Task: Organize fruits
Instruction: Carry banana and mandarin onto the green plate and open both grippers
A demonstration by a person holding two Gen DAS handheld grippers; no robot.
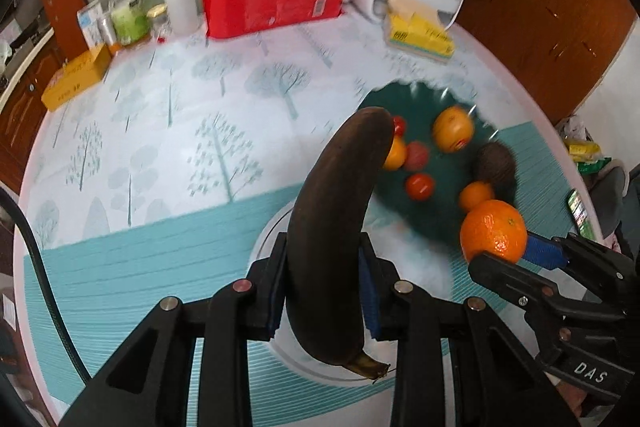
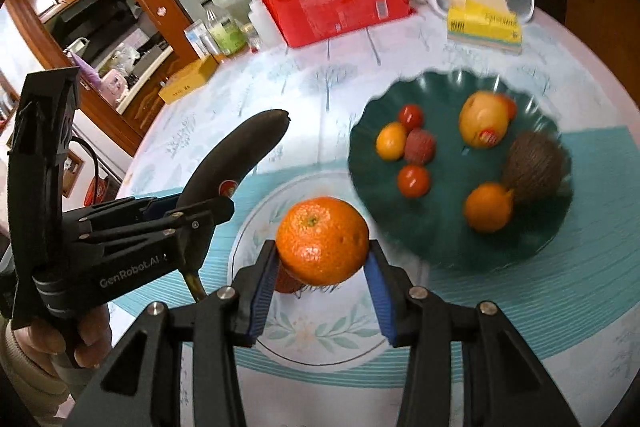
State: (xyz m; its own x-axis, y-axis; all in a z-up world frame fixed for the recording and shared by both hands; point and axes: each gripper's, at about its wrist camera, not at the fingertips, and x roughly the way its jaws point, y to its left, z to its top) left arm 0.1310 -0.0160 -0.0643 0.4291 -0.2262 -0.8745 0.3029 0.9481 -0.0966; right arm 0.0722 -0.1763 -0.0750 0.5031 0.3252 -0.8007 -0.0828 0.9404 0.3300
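Fingers of your left gripper (image 1: 324, 287) pinch the blackened curved banana (image 1: 340, 211), tilted downward. Your right gripper (image 2: 322, 287) clamps the round orange mandarin (image 2: 322, 241) above the white floral plate (image 2: 320, 339).

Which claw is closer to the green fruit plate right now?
Right. The right claw, holding the orange, is just off the green plate's near rim; the left claw, gripping the dark banana, is farther out, over the white plate.

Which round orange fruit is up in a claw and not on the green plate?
The big bumpy orange, pinched in the right claw. The other orange fruits lie on the green plate.
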